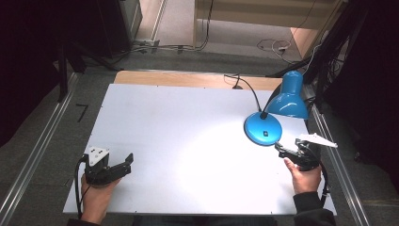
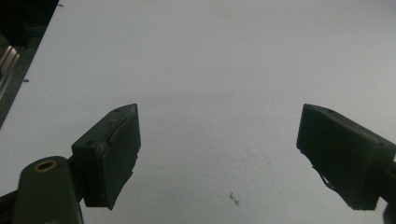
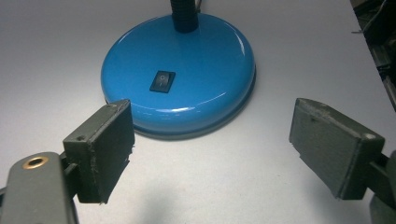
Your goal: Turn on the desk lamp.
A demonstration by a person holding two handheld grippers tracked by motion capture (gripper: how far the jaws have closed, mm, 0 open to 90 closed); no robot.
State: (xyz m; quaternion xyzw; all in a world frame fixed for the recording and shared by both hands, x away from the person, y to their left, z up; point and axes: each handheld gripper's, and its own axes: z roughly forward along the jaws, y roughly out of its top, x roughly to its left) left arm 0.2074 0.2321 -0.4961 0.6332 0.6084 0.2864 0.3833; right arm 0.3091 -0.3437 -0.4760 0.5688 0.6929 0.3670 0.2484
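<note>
Lamp, glossy blue with a black rocker switch, sits just ahead of our right gripper, jaws apart; left gripper also gapes.

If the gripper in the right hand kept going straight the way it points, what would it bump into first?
Most likely the lamp's blue base: it sits just ahead of the open right gripper, roughly centred between its jaws.

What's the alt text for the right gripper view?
Right gripper, jaws wide open, faces the round blue lamp base just ahead on the white table. A black rocker switch sits on top of the base, and the black neck rises behind it.
</note>
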